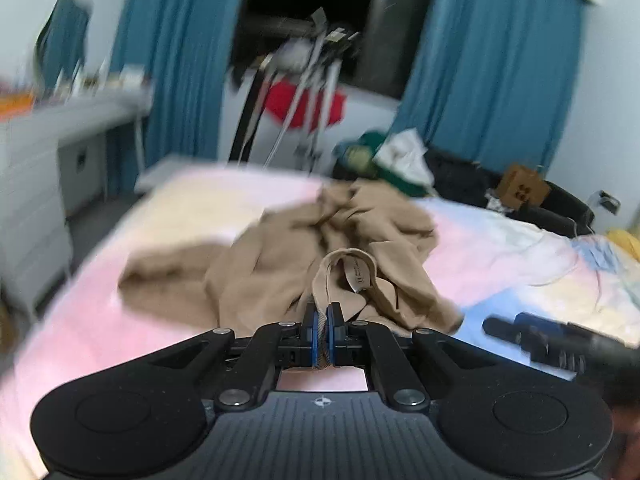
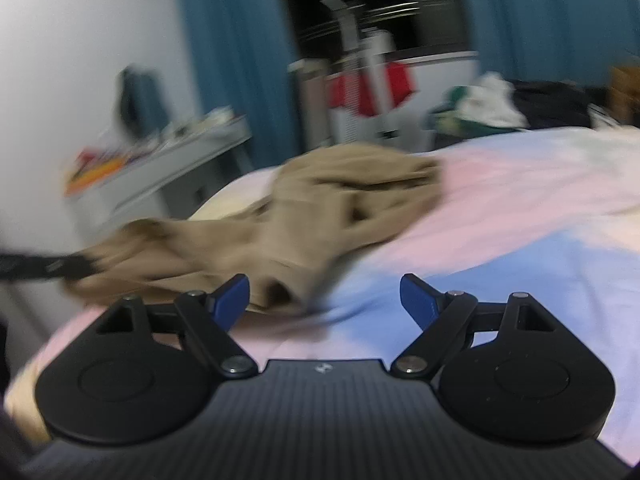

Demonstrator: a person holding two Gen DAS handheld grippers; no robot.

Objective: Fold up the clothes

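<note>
A crumpled tan garment (image 1: 320, 248) is lying in a heap on the bed (image 1: 80, 320), over the pink part of the pastel cover, and the neck opening with its sewn-in label is facing the left wrist camera. The left gripper (image 1: 323, 322) is pinching the tan cloth at the near rim of that collar, its blue pads pressed together with a fold of fabric showing between them. Gripping at the collar makes sense as a first step: it is the one part of the heap that gives a known reference, so the garment can be lifted and shaken out from there before any folding starts.

The right gripper (image 2: 324, 300) is hovering on the side of the garment over the blue patch of the cover, its fingers standing wide apart with nothing between them. Its left pad is sitting just in front of a loose tan edge, probably because that is the nearest free piece of cloth to take as a second hold. In the right wrist view the garment (image 2: 340, 208) is smeared by motion blur, and the left gripper is entering from the left edge at the garment's far end.

Judging by the bunched folds, the task is at its very beginning; the garment is not yet spread flat.
</note>
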